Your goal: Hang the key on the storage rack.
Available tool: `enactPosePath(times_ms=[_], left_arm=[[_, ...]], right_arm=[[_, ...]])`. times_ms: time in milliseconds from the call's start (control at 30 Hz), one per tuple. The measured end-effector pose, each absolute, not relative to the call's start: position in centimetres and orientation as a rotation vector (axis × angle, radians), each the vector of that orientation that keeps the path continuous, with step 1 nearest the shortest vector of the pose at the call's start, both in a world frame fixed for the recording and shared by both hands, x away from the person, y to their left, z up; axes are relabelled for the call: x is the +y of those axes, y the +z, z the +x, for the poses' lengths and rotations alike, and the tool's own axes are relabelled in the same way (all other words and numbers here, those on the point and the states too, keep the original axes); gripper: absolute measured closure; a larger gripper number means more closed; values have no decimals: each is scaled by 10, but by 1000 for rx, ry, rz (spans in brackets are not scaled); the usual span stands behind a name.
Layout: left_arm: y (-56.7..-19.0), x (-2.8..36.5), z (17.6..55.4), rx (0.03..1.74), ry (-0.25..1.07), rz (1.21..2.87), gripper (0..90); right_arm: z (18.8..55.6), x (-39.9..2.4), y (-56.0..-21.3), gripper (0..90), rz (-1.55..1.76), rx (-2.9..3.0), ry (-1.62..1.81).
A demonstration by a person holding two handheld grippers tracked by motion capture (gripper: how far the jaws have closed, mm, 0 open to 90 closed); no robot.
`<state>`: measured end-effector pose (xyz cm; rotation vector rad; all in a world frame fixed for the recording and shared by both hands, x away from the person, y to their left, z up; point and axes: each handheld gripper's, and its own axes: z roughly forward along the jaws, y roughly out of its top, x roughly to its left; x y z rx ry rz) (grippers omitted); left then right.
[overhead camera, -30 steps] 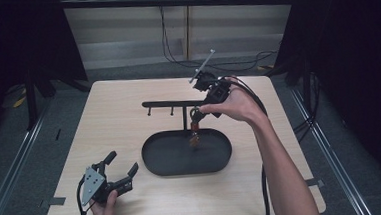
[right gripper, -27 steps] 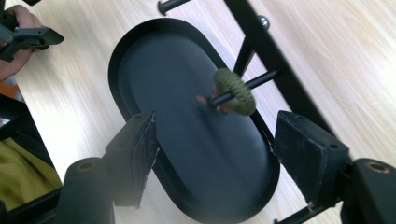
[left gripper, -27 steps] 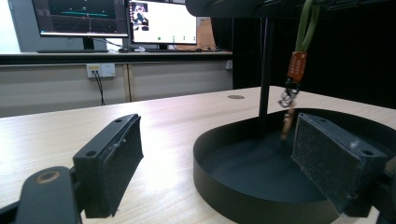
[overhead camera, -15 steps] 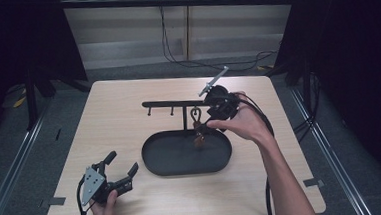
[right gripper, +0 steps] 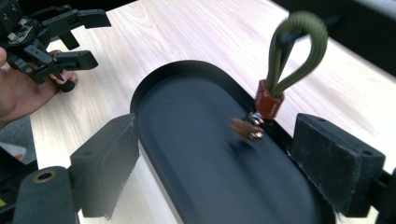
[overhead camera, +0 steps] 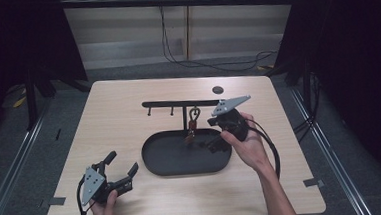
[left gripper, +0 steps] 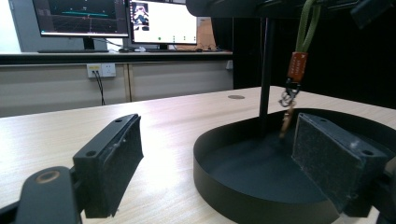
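One keychain (overhead camera: pixel 194 122) now hangs from the rack (overhead camera: pixel 181 104) over the tray (overhead camera: pixel 154 165); the right hand-held gripper (overhead camera: pixel 215 142), released and empty, has drawn back beside it. Hanging looks done, and the left hand-held gripper (overhead camera: pixel 119 169) rests released on the bench (overhead camera: pixel 113 107) near the tray.

Left gripper (overhead camera: pixel 118 170): black body, with a grey three-cornered plate (overhead camera: pixel 92 183) on top that carried small dark holes.
Left jaw pads (left gripper: pixel 112 163): flat black blocks with a rough, speckled face and a screw hole near the edge; a round metal-ringed hole sat in the arm below.
Right gripper (overhead camera: pixel 212 144): black, topped by a grey three-cornered plate (overhead camera: pixel 231 104).
Right jaw pads (right gripper: pixel 337 161): same black blocks, faces slightly frayed.
Cables: black cable (overhead camera: pixel 270 147) looped from the right gripper; another trailed from the left.
Forearms (overhead camera: pixel 275 197): bare, apparently no sleeves.
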<state>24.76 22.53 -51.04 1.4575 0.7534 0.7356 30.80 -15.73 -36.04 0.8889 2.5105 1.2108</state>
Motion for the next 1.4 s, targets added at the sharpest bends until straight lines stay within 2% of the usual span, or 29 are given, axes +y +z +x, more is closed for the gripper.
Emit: enactPosePath(times_ms=[133, 233, 433, 567, 633, 767, 900, 967, 1133, 1400], left_arm=[[-510, 225, 248, 754, 735, 1455, 158], [-510, 225, 247, 757, 736, 1452, 158], [-510, 225, 247, 756, 736, 1454, 157], [-511, 224, 247, 757, 732, 1451, 158], [-510, 225, 247, 756, 734, 1454, 158], [-510, 225, 247, 757, 734, 1453, 158], [-510, 225, 247, 756, 735, 1452, 158], [-510, 225, 247, 756, 735, 1452, 158], [-510, 225, 247, 755, 735, 1454, 158], [-510, 225, 247, 759, 743, 1455, 158]], right_arm=[[299, -165, -370, 148, 927, 2431, 1265], [289, -169, -380, 194, 961, 2315, 1258], [267, -184, -410, 172, 960, 2135, 1374], [259, -193, -424, 237, 996, 2041, 1442], [252, -200, -442, 213, 1032, 1996, 1444], [246, -208, -462, 221, 1048, 1908, 1460], [235, -215, -487, 150, 1090, 1741, 1496], [231, -218, -496, 147, 1085, 1689, 1512], [224, -217, -509, 132, 1022, 1601, 1575], [216, -217, -512, 132, 915, 1570, 1607]])
